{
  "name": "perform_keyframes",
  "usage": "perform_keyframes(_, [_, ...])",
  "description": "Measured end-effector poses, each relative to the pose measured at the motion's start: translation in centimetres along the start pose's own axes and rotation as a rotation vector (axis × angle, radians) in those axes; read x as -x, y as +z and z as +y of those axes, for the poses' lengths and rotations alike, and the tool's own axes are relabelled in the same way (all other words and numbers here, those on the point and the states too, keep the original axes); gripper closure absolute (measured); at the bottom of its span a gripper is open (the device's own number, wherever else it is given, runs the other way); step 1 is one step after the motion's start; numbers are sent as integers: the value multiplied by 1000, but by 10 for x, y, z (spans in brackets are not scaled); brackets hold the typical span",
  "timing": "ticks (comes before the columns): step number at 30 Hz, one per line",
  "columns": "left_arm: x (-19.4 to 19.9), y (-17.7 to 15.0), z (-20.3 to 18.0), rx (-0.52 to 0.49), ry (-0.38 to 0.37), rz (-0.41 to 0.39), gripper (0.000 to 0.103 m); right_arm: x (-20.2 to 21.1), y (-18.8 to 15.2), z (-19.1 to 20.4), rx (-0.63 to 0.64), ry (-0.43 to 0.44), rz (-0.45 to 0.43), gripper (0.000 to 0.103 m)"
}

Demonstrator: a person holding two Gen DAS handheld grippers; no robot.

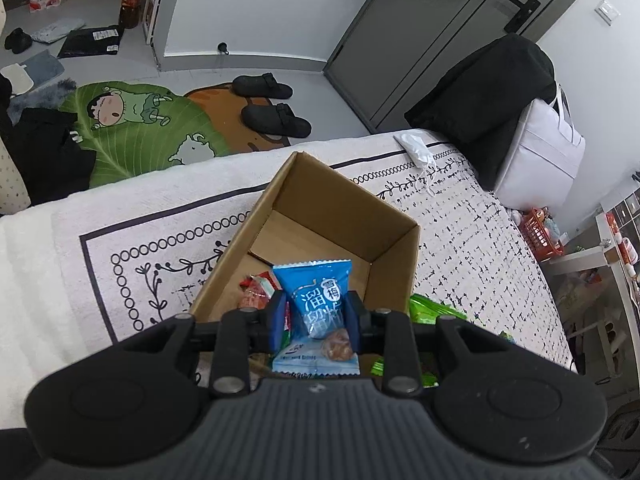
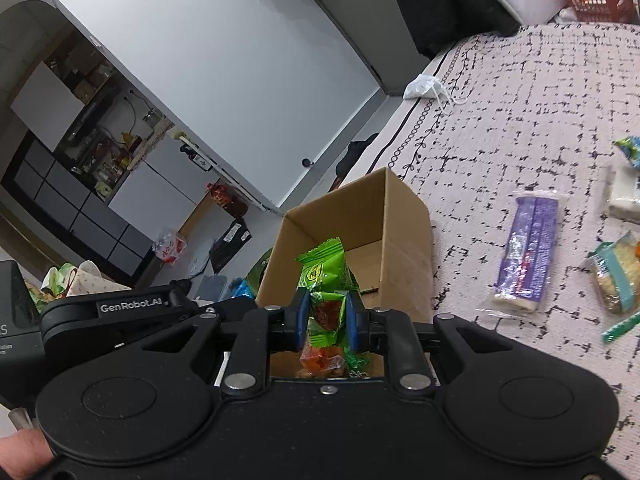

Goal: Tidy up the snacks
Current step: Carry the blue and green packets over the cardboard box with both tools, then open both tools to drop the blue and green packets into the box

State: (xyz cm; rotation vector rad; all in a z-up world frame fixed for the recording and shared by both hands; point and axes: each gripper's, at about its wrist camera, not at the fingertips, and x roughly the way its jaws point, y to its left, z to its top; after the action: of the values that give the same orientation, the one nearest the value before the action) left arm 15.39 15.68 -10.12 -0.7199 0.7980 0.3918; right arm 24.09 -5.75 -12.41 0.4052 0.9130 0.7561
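Note:
An open cardboard box point(image 1: 394, 240) stands on the patterned bed cover; it also shows in the right wrist view point(image 2: 404, 220). My left gripper point(image 1: 316, 320) is shut on a blue snack packet point(image 1: 318, 300) and holds it over the near end of the box. A red-wrapped snack point(image 1: 256, 292) lies inside the box. My right gripper point(image 2: 328, 320) is shut on a green snack packet point(image 2: 326, 272) and holds it over the box's near edge. The left gripper's body point(image 2: 120, 308) shows beside it.
A purple packet point(image 2: 528, 248), a cracker packet point(image 2: 616, 276) and other snacks point(image 2: 624, 188) lie on the bed cover point(image 2: 520, 120) to the right. Green packets point(image 1: 434, 308) lie beside the box. A white mask point(image 1: 418, 148) lies near the bed's far edge. Slippers point(image 1: 276, 120) are on the floor.

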Motion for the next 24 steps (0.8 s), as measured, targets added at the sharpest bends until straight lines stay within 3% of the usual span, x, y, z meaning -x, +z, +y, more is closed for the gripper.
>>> perform_keyframes(3, [-1, 1, 2, 14, 0, -15, 68, -4, 0, 1, 1, -12, 16, 76])
perform_keyframes(5, [-3, 3, 2, 19, 9, -10, 63, -3, 0, 0, -5, -14, 10, 56])
perform_keyframes(10, [-5, 2, 0, 24, 43, 4, 48, 8, 2, -3, -14, -33, -3, 54])
perform_keyframes(15, [-2, -3, -3, 16, 51, 31, 27, 20, 5, -6, -14, -86, 2, 51])
perform_keyframes(18, [2, -7, -7, 9, 61, 35, 24, 30, 7, -11, -22, -114, 5, 47])
perform_keyframes(21, [6, -12, -13, -12, 67, 38, 22, 46, 8, -15, -26, -145, -2, 32])
perform_keyframes(22, [8, -14, -16, -21, 69, 38, 20, 52, 9, -18, -33, -151, -9, 22])
perform_keyframes(23, [10, -15, -19, -28, 64, 37, 15, 57, 9, -21, -41, -153, -16, 12])
perform_keyframes(24, [12, -17, -21, -30, 58, 34, 12, 63, 9, -25, -54, -159, -25, 9])
